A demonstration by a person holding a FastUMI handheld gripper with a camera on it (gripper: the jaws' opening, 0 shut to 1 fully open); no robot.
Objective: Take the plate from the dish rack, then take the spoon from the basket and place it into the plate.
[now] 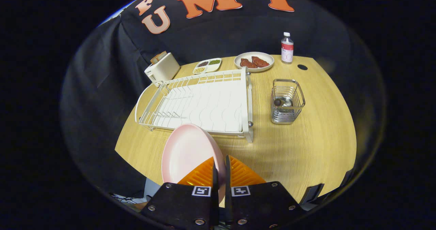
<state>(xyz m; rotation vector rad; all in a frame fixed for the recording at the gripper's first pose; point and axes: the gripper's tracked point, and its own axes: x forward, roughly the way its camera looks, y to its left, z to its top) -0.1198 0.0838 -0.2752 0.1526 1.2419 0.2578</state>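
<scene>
Pink and glossy, the plate [185, 153] is pinched by its rim between the jaws of the gripper [220, 170] at the lower middle of the frame, held on edge and tilted, clear of the white dish rack [201, 102] that sits just beyond it in the centre. So the first step looks all but finished: the plate is out of the rack but not yet resting on the wooden surface [306, 148]. The next move, as I judge it, calls for laying the plate flat on the bare wood, then parting the jaws and going to the wire basket [287, 101] right of the rack, where the spoon [282, 102] lies low inside. The plate looks smooth, shallow and unmarked, and could slip in a thin rim grip.
</scene>
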